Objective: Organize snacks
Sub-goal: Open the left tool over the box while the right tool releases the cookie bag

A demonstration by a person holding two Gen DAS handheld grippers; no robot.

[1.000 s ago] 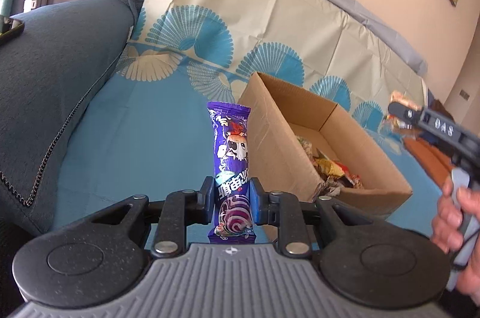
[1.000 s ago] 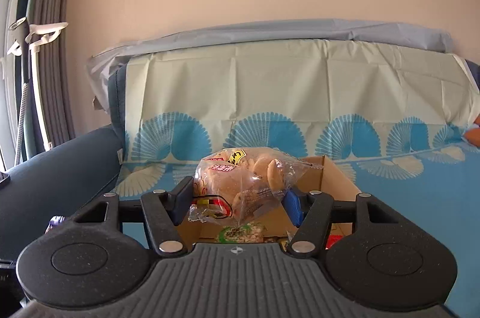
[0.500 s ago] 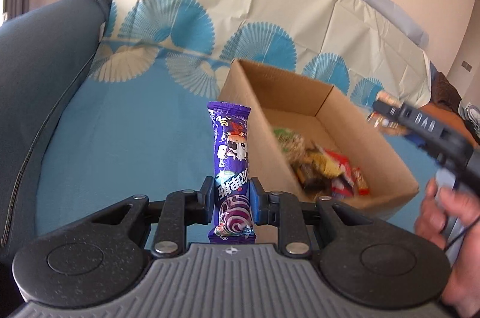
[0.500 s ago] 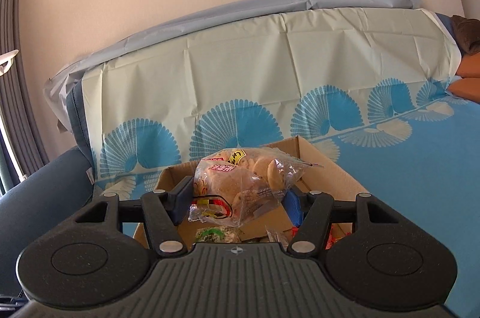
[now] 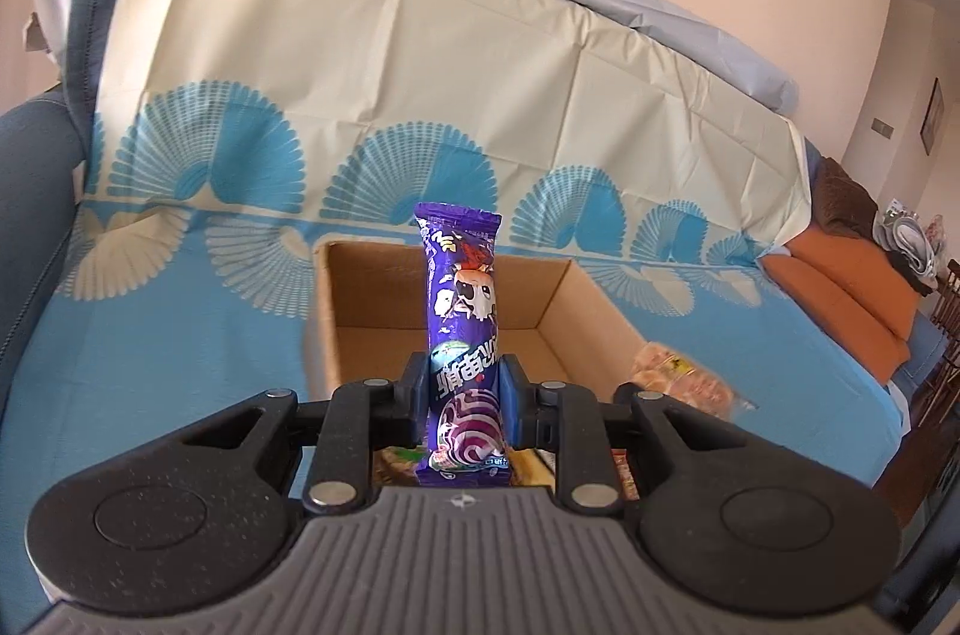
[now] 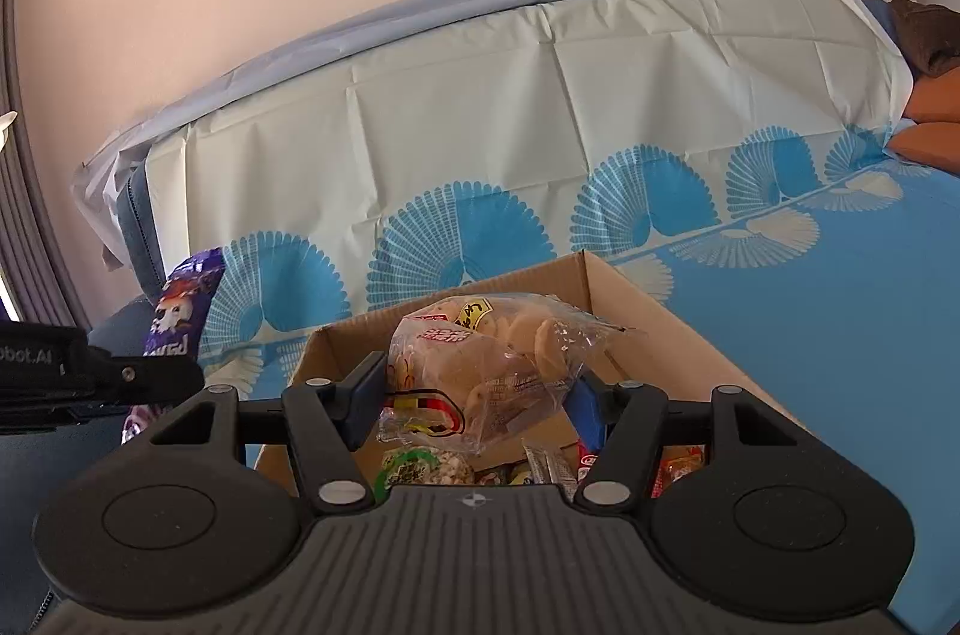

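My left gripper point(image 5: 463, 383) is shut on a purple snack packet point(image 5: 461, 311), which stands upright over the near end of an open cardboard box point(image 5: 558, 296). My right gripper point(image 6: 474, 383) is shut on a clear bag of pale biscuits point(image 6: 498, 359), held over the same cardboard box point(image 6: 666, 329). In the left wrist view the biscuit bag point(image 5: 678, 377) shows blurred at the box's right wall. In the right wrist view the purple packet point(image 6: 180, 305) and the left gripper's black finger appear at the left. Several wrapped snacks point(image 6: 420, 467) lie on the box floor.
The box sits on a sofa seat under a blue and cream sheet with fan patterns point(image 5: 150, 383). A dark blue armrest point(image 5: 30, 167) rises at the left. Orange cushions point(image 5: 840, 287) lie at the far right. A cream wall stands behind.
My left gripper has swung right and up with the purple packet, from beside the box to over its near end. My right gripper rolled slightly and now hovers nearly still over the box.
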